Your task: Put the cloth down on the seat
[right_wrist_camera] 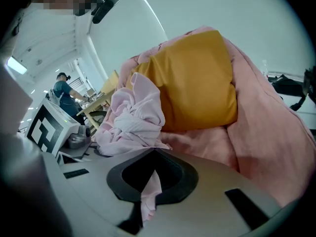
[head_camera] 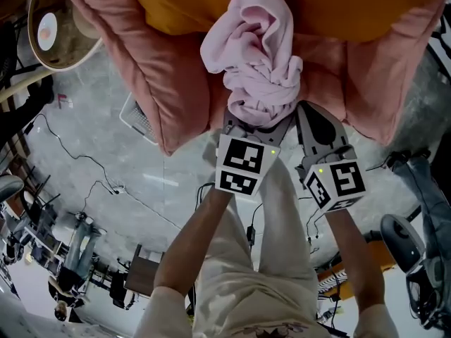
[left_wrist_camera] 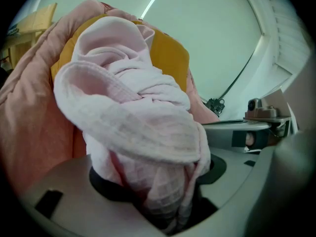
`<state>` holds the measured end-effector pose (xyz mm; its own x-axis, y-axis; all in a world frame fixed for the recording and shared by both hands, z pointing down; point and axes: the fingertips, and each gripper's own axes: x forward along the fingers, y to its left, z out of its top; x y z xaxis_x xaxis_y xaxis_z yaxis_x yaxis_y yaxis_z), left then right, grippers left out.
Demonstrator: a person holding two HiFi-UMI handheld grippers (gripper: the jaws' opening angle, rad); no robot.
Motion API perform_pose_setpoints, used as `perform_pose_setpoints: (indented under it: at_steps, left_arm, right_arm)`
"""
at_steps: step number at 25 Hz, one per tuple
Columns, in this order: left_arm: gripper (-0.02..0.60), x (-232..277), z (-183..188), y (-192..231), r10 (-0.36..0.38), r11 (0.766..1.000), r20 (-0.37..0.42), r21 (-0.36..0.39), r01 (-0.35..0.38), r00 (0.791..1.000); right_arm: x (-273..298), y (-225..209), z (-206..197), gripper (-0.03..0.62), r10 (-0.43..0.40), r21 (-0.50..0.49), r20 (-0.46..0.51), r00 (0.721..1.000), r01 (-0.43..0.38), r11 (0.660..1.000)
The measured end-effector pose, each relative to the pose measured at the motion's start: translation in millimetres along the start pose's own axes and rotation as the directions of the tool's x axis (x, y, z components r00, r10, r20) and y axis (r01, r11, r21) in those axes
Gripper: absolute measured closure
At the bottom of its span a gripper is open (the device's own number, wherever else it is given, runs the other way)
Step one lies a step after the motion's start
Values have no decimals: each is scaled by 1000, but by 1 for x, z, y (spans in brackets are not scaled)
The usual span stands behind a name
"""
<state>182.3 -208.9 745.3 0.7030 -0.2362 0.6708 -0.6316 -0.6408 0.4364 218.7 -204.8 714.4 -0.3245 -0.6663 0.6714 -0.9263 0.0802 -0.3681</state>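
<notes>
Items counted: one pink cloth (head_camera: 255, 48), one pink seat (head_camera: 168, 83), one orange cushion (head_camera: 331, 5). Grippers: two, namely left gripper (head_camera: 258, 122) and right gripper (head_camera: 313, 118).

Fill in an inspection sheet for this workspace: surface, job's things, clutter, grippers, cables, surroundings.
Surface: pink padded seat with an orange cushion at its back.
Job's things: pale pink cloth, bunched, over the seat's front edge; contact with the seat cannot be told.
Clutter: white slatted object on the grey floor beside the seat.
Grippers: left gripper shut on the cloth's bulk; right gripper shut on a thin strip of it.
Cables: thin dark cables trail across the floor.
Surroundings: round fan-like object near the seat; a person by tables in the distance.
</notes>
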Motion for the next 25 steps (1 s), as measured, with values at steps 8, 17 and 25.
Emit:
perform_pose_setpoints:
  at_steps: [8,17,25]
  left_arm:
    - [244,27,-23,2,-64,998,-49,-14,63,997]
    - [143,27,-35,-8,-121,992,-101,-48,116,988]
    - [144,16,-28,-24,-139,990,-108,-16,138,984]
  right_arm:
    - [13,-16,-14,576,-44,-13,-22,999,44,999]
    - [6,-21,-27,576,-68,-1,-49,996,68,998]
    - [-1,-18,-19,576,-90,1,-43,995,90,996]
